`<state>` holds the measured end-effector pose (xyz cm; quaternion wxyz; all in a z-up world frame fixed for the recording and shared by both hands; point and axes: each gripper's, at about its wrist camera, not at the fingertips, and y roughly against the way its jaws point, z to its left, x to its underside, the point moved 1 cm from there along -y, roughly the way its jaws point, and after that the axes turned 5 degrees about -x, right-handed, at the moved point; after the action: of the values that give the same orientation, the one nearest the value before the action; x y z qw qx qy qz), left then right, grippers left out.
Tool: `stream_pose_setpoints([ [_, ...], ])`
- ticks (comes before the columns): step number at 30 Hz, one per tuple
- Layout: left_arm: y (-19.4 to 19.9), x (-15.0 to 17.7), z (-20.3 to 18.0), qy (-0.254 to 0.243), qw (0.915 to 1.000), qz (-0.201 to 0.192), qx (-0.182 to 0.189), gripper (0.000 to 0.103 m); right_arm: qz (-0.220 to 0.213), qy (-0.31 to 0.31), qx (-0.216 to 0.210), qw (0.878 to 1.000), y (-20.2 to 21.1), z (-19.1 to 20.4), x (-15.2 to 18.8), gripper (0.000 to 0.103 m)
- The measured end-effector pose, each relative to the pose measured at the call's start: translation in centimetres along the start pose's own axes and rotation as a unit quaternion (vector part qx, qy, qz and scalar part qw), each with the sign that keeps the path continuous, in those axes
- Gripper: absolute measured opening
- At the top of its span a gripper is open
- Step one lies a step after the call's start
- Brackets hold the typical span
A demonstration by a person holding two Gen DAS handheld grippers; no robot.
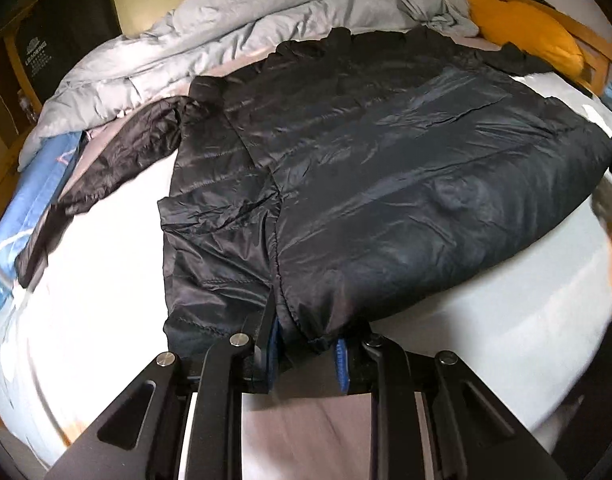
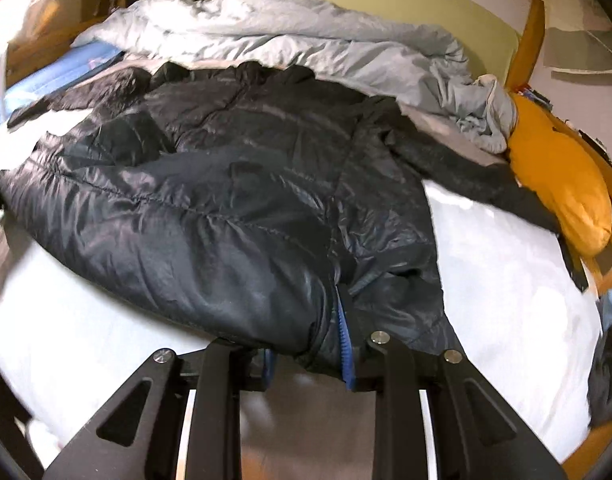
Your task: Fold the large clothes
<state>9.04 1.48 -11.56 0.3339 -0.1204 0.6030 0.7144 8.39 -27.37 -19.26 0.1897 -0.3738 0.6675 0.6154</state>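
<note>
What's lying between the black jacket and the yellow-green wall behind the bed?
A crumpled grey duvet lies heaped between the black jacket and the yellow-green wall, with a strip of sheet at its foot. Both wrist views show it.

Bed (image 1: 86, 280) with white sheet carries everything. Black puffer jacket (image 1: 366, 200) lies spread across frame centre, one sleeve (image 1: 106, 176) trailing toward left edge. Crumpled grey duvet (image 1: 226, 40) bunched along top of frame. Orange pillow (image 1: 522, 28) upper right. Blue cloth (image 1: 30, 200) at left edge.
</note>
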Motion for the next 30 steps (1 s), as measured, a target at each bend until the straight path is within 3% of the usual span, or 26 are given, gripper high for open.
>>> stream_pose_setpoints([
  [4, 1.8, 0.8, -0.2, 0.009, 0.9998, 0.014, 0.013, 0.024, -0.007, 0.014, 0.029, 0.999, 2.0, 0.6, 1.5, 0.037],
  [8, 3.2, -0.5, 0.3, 0.021, 0.9997, -0.004, 0.007, 0.027, -0.029, 0.0, 0.031, 0.999, 3.5, -0.5, 0.0, 0.046],
  [11, 4.4, -2.6, 1.5, 0.032, 0.9988, -0.037, 0.0, 0.035, -0.055, -0.016, 0.045, 0.997, 4.8, -1.9, -1.9, 0.062],
  [15, 5.0, -6.8, 3.4, 0.041, 0.9944, -0.092, -0.029, 0.063, -0.097, -0.042, 0.065, 0.992, 5.0, -4.2, -6.0, 0.081],
  [16, 4.7, -7.7, 3.9, 0.042, 0.9933, -0.102, -0.032, 0.065, -0.105, -0.052, 0.085, 0.99, 4.3, -4.7, -7.3, 0.087],
  [19, 2.3, -10.8, 5.5, 0.061, 0.9907, -0.111, -0.052, 0.067, -0.111, -0.048, 0.135, 0.983, 1.5, -5.6, -10.3, 0.088],
  [21, 0.3, -12.4, 6.6, 0.073, 0.9893, -0.114, -0.053, 0.067, -0.104, -0.085, 0.122, 0.983, -0.6, -7.2, -11.6, 0.088],
  [25, -2.7, -13.0, 8.1, 0.087, 0.9857, -0.127, -0.068, 0.072, -0.098, -0.192, 0.041, 0.976, -3.7, -11.0, -11.7, 0.088],
  [27, -4.0, -12.6, 8.9, 0.107, 0.9838, -0.134, -0.053, 0.079, -0.092, -0.213, 0.028, 0.972, -4.7, -12.4, -10.8, 0.088],
  [30, -4.8, -11.8, 9.8, 0.125, 0.9828, -0.133, -0.029, 0.08, -0.099, -0.225, 0.012, 0.969, -4.6, -13.7, -9.3, 0.088],
])
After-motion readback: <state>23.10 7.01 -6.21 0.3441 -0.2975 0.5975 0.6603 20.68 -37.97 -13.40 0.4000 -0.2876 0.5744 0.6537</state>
